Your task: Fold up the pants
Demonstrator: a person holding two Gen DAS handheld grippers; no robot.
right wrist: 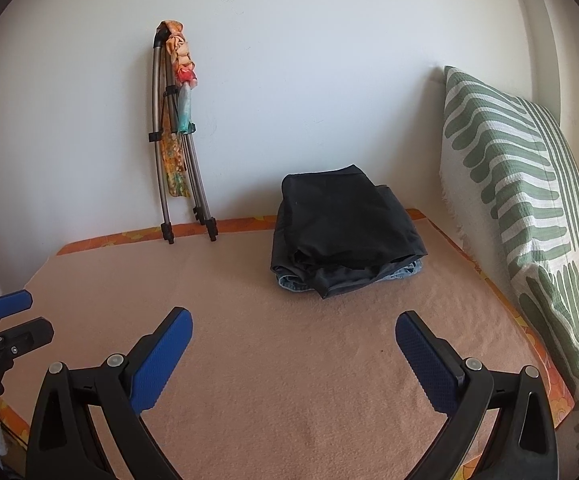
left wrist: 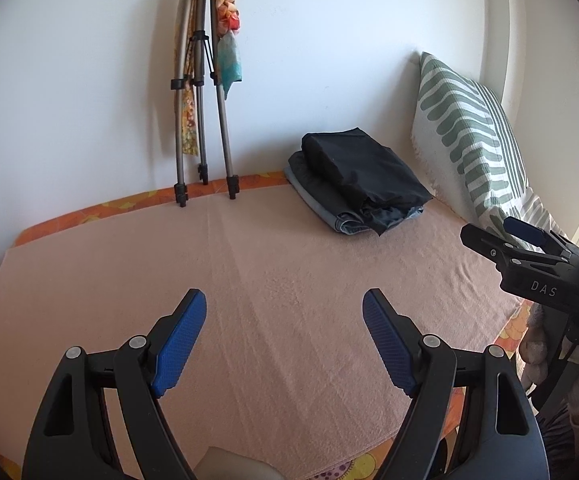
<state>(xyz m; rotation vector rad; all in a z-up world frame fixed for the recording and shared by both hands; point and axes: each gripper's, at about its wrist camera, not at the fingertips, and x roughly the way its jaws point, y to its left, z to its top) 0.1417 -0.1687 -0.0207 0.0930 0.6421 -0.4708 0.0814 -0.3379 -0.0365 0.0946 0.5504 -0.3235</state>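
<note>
A stack of folded pants (right wrist: 345, 232) is seen lying at the far side of the bed, near the wall. A black pair is folded on top, and a strip of blue denim (right wrist: 289, 282) is shown under its near edge. In the left wrist view the same stack (left wrist: 361, 180) is set to the right of centre, with a grey layer visible along its left side. The stack rests on a peach blanket (right wrist: 289, 380) spread flat over the mattress, whose orange flowered sheet (left wrist: 129, 202) is exposed along the far edge. A green-and-white patterned pillow (right wrist: 521, 184) is propped upright just beside the stack, on the right. A folded tripod (left wrist: 199, 120) is leaned against the white wall to the left, with bright cloth draped over its top. The left gripper (left wrist: 285, 336) is held above the blanket, its blue pads spread wide with nothing between them. The right gripper (right wrist: 293, 354) is likewise released and empty over the blanket, well short of the stack. Each gripper is glimpsed at the edge of the other's view.
</note>
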